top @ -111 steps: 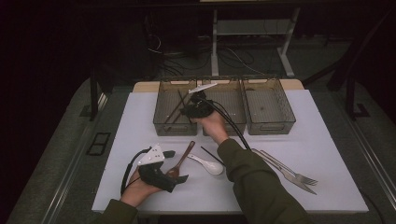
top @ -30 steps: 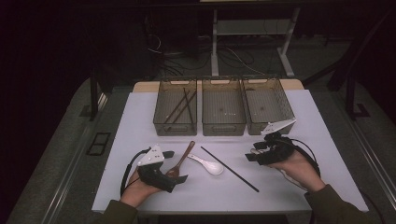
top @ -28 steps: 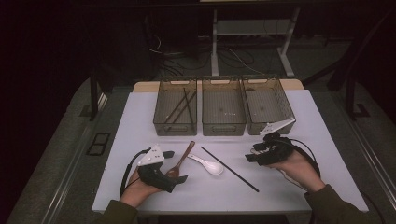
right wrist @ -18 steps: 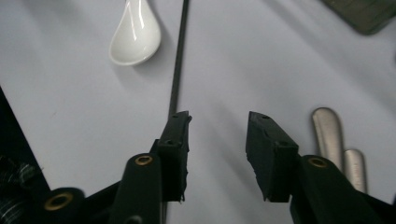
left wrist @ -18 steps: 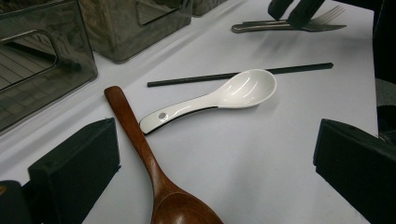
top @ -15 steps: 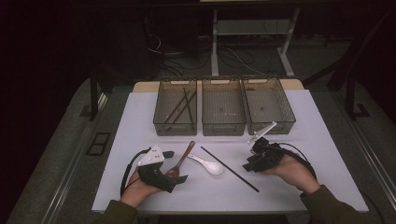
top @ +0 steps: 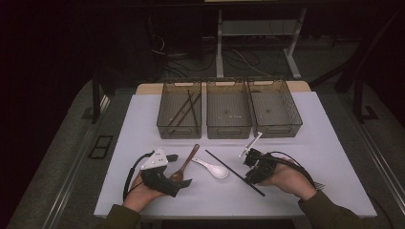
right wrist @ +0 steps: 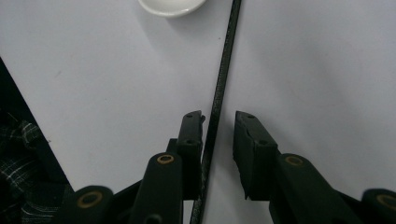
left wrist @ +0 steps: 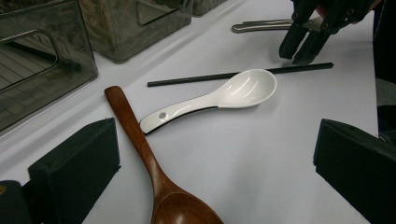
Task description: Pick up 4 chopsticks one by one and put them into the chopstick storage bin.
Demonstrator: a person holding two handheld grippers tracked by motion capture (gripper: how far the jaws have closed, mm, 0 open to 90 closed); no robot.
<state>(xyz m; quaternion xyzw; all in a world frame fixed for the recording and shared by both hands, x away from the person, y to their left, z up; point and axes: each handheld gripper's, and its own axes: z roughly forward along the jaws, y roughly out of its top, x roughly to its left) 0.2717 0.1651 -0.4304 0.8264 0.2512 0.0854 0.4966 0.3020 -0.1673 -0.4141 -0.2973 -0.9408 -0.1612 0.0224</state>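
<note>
A black chopstick (top: 224, 164) lies slantwise on the white table, right of a white ceramic spoon (top: 212, 168) and a wooden spoon (top: 187, 162). My right gripper (top: 249, 171) is low over the chopstick's near half. In the right gripper view the chopstick (right wrist: 224, 60) runs between the jaws, close to the left one, with a gap to the right one; the jaws have just been closing. My left gripper (top: 179, 170) rests on the table, open wide, with the wooden spoon (left wrist: 144, 149) lying between its jaws untouched. The white spoon (left wrist: 224, 95) lies just beyond.
Three clear bins stand in a row at the back; the left bin (top: 165, 114) holds black chopsticks, the middle bin (top: 228, 131) and right bin (top: 296, 114) look bare. Metal cutlery handles (left wrist: 261, 25) lie beyond my right gripper (left wrist: 296, 53).
My right hand has moved left and down from the table's right side to the chopstick, and its jaws have narrowed around it. The left gripper has stayed put.
</note>
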